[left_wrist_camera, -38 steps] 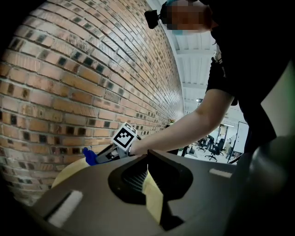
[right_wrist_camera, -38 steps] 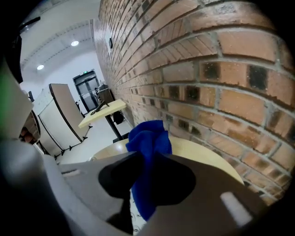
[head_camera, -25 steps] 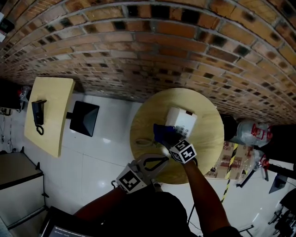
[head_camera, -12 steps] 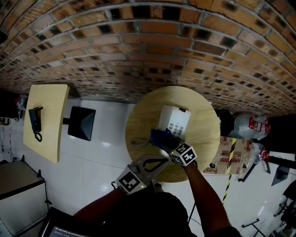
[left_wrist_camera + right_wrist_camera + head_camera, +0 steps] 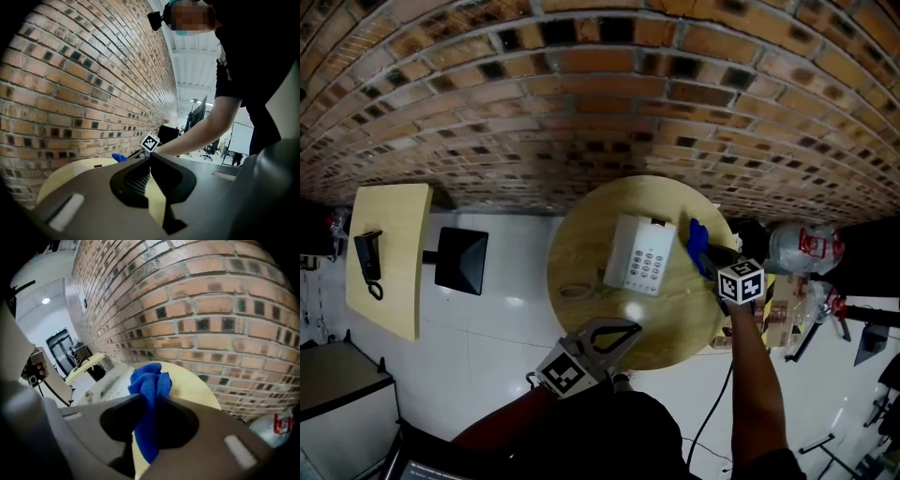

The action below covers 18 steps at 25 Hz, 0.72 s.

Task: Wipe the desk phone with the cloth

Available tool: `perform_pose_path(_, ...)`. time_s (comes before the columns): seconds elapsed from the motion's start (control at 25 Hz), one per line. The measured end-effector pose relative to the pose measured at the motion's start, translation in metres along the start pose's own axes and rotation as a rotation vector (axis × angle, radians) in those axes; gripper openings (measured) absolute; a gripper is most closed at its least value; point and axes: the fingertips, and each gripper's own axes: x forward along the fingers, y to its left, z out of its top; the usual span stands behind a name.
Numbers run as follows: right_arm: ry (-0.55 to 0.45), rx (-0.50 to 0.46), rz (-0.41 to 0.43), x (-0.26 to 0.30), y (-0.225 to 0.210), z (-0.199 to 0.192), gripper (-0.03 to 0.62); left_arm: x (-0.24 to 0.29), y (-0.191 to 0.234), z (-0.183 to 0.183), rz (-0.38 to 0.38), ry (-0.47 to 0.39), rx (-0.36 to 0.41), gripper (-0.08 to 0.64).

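Observation:
A white desk phone (image 5: pixel 642 255) lies in the middle of the round wooden table (image 5: pixel 591 244). My right gripper (image 5: pixel 701 249) hangs over the table's right part, just right of the phone, shut on a bunched blue cloth (image 5: pixel 694 239). In the right gripper view the cloth (image 5: pixel 150 383) sticks out between the jaws of the right gripper (image 5: pixel 149 403), with the table (image 5: pixel 190 386) beneath. My left gripper (image 5: pixel 630 327) rests at the table's near edge, shut and holding nothing. In the left gripper view its tips (image 5: pixel 150 157) meet, with the blue cloth (image 5: pixel 118 157) far beyond them.
A brick wall (image 5: pixel 609 103) runs behind the table. A thin cord (image 5: pixel 579 291) lies on the table's left part. To the left stand a rectangular table (image 5: pixel 394 258) with a black handset (image 5: pixel 368 255) and a black stool (image 5: pixel 461 261). Bags and clutter (image 5: pixel 802 253) sit at the right.
My right gripper has carried the blue cloth from the phone's near left corner across to its right side, leaving the phone uncovered. The left gripper has stayed where it was.

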Motion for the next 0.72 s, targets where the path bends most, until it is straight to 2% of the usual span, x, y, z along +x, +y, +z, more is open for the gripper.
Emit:
perform_pose_path(0.16,0.101,0.006,-0.087,0.009,-0.034,-0.04,0.092,-0.004,-0.002,-0.004,0.001,0.012,0.01,0.0)
perform_pose_path(0.36,0.216,-0.028,-0.134,0.028,-0.04,-0.084,0.095,-0.01,0.001,-0.007,0.018,0.017,0.009,0.0)
perform_pose_path(0.56,0.204,0.012,-0.141,0.033,-0.039,-0.089,0.122,-0.015,0.002,-0.011,0.028,0.029,-0.015,0.0)
perform_pose_path(0.68,0.19,0.043,-0.141,0.027,-0.038,-0.083,0.202,-0.015,-0.002,-0.011,0.019,0.031,-0.004,0.0)
perform_pose_path(0.72,0.172,0.045,-0.149,0.022,-0.038,-0.076,0.207,-0.014,-0.004,-0.01,0.017,0.028,-0.003,0.0)
